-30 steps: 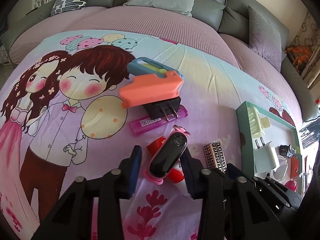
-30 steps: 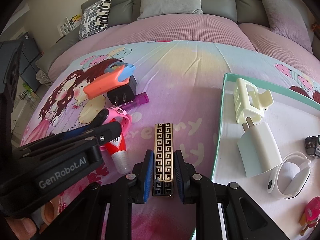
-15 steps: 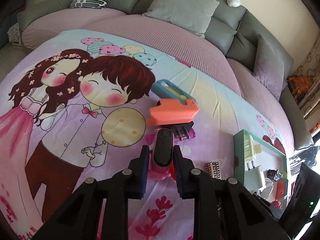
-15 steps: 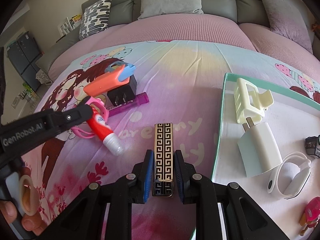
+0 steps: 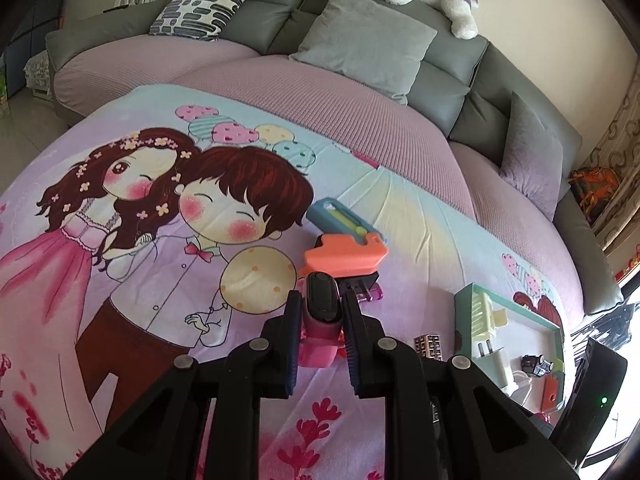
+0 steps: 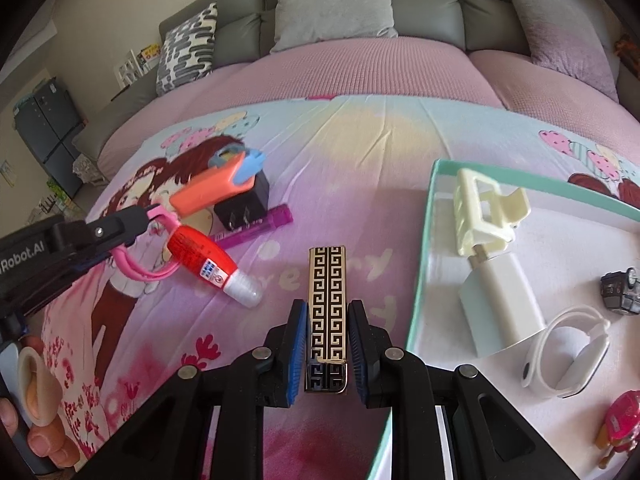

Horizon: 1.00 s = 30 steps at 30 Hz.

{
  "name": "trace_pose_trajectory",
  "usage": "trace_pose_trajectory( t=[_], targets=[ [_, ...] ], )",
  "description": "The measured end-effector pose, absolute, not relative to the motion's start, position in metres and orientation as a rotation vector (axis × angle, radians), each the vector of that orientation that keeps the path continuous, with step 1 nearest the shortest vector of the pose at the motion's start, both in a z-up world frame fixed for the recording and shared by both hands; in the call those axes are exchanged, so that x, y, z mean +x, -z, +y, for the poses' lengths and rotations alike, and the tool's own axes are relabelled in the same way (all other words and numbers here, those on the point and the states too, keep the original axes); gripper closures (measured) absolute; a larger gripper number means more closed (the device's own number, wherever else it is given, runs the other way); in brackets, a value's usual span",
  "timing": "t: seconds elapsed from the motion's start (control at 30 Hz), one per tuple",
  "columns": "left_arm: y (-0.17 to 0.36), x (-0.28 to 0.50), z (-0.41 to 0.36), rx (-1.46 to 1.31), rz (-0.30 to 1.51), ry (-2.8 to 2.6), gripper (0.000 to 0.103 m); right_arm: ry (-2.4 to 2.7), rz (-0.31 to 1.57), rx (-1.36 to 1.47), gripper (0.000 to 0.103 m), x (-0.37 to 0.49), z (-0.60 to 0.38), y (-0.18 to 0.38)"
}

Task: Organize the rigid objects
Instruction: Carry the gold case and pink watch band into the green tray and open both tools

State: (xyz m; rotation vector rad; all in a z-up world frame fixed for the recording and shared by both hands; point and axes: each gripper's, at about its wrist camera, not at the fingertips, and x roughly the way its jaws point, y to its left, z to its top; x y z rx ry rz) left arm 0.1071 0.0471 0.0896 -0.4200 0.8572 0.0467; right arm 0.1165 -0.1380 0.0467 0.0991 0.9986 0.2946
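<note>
My left gripper (image 5: 319, 314) is shut on a pink wristband watch with a black face (image 5: 322, 300) and holds it above the cartoon bedsheet; its pink strap (image 6: 138, 268) hangs in the right wrist view. My right gripper (image 6: 326, 330) is shut on a black-and-gold patterned case (image 6: 326, 300) resting on the sheet, just left of the green-rimmed white tray (image 6: 420, 280). The tray holds a cream hair clip (image 6: 486, 212), a white charger (image 6: 500, 300) and a white band (image 6: 568, 356).
On the sheet lie a red tube (image 6: 208, 266), an orange and blue clip (image 6: 216, 188) on a black plug (image 6: 242, 206), and a purple stick (image 6: 256, 228). A small black toy (image 6: 620, 290) and red figure (image 6: 620, 428) sit in the tray. Sofa cushions (image 5: 364, 46) lie beyond.
My left gripper shut on the pink watch and lifted it off the sheet, uncovering the red tube. My right gripper has stayed shut on the patterned case.
</note>
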Motion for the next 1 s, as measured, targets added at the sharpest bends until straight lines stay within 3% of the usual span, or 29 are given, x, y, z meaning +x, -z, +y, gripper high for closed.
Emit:
trace_pose_trajectory(
  t=[1.0],
  targets=[
    [-0.118,0.104,0.01,-0.361,0.791,0.032,0.083,-0.213,0.886,0.175,0.081,0.112,-0.188,-0.088]
  ],
)
